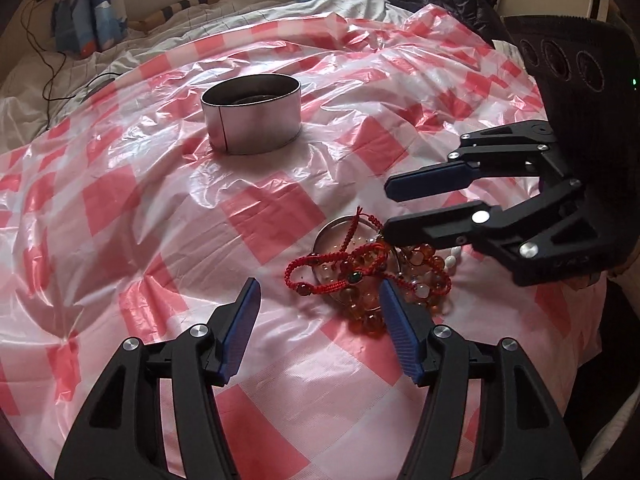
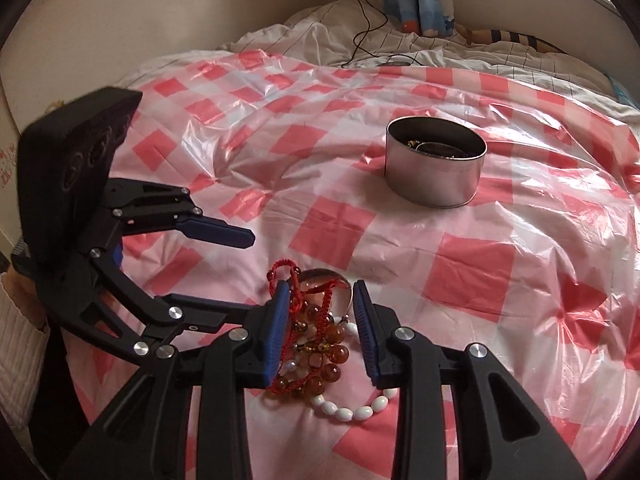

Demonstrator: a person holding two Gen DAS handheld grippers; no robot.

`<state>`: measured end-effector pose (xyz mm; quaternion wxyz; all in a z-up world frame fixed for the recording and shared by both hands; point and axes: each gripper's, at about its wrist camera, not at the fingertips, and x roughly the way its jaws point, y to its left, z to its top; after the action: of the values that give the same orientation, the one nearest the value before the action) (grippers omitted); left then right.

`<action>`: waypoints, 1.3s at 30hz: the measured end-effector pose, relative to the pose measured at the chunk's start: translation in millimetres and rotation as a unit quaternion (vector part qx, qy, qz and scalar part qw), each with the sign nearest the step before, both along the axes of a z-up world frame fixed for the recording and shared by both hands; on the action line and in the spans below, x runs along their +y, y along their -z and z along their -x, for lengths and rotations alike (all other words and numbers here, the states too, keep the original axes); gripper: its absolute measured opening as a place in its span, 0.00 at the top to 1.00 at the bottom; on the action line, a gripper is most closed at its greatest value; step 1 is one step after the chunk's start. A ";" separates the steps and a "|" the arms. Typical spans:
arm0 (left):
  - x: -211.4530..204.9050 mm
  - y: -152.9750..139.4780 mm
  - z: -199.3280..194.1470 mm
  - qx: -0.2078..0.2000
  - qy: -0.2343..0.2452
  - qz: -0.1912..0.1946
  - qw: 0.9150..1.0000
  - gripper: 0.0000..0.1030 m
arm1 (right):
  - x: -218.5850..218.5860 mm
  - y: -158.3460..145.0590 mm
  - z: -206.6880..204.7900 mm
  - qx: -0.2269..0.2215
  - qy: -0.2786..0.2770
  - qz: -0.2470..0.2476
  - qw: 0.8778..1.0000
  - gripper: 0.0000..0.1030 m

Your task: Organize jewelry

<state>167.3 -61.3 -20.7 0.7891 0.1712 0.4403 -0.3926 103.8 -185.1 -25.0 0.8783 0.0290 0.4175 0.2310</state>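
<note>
Looking along our left gripper (image 1: 318,294), jaws wide and empty, we see the jewelry pile (image 1: 372,272) just ahead at its right finger; one tin (image 1: 251,114) sits well beyond. From our right gripper (image 2: 320,312), partly open, gripping nothing, one white bead strand (image 2: 348,412) lies beneath; tangled red cords (image 2: 286,280) could drag several pieces together.

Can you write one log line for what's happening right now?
left gripper: open, empty | right gripper: open over jewelry pile | tin: apart
</note>
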 end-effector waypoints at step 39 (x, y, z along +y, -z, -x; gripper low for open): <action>0.4 30.8 -41.2 0.178 -0.067 0.123 0.974 0.60 | -8.7 13.7 -13.6 0.039 0.018 -0.027 0.999 0.95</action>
<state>208.5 -60.9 -51.5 0.7375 -0.0297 0.5325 -0.4143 117.4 -193.9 -38.6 0.8645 0.0687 0.4443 0.2247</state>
